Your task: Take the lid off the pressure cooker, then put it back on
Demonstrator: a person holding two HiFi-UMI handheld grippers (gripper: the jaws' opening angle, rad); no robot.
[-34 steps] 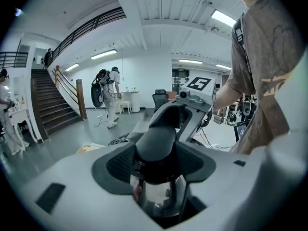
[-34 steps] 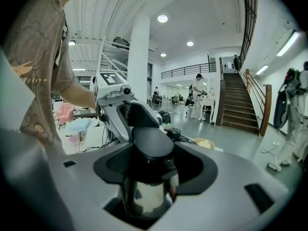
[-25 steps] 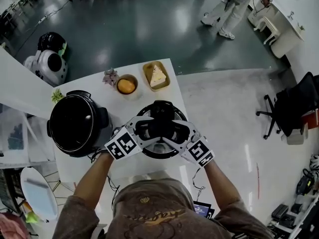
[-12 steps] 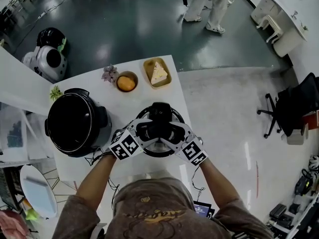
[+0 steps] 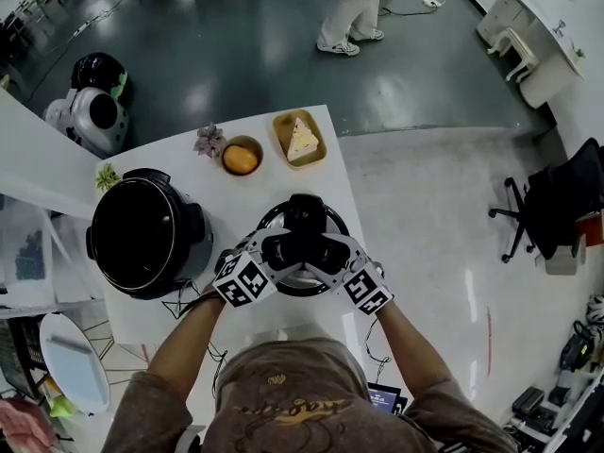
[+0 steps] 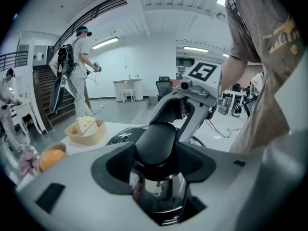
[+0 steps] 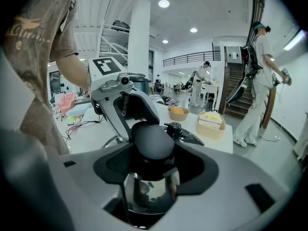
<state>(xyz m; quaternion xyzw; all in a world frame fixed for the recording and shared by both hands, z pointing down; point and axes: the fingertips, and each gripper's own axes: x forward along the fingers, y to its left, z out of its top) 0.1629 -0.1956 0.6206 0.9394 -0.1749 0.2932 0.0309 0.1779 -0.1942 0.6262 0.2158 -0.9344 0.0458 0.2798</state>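
- We've got our left claw (image 5: 283, 251) and right claw (image 5: 323, 251) both clenched on the lid's knob (image 5: 302, 246), one on each side.
- The lid (image 5: 307, 215) sits on top of the pressure cooker (image 5: 302, 287) on the tabletop (image 5: 236, 201).

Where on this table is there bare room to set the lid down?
Bare table between the orange bowl, black pot and pressure cooker; more along the near edge by the person. Crowded: the far edge, with flower, bowl and cake tray.

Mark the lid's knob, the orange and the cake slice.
lid's knob (image 6: 155, 141), left gripper view, its rounded black top.
orange (image 5: 241, 160), head view, middle of the fruit.
cake slice (image 5: 300, 142), head view, its pale top face.
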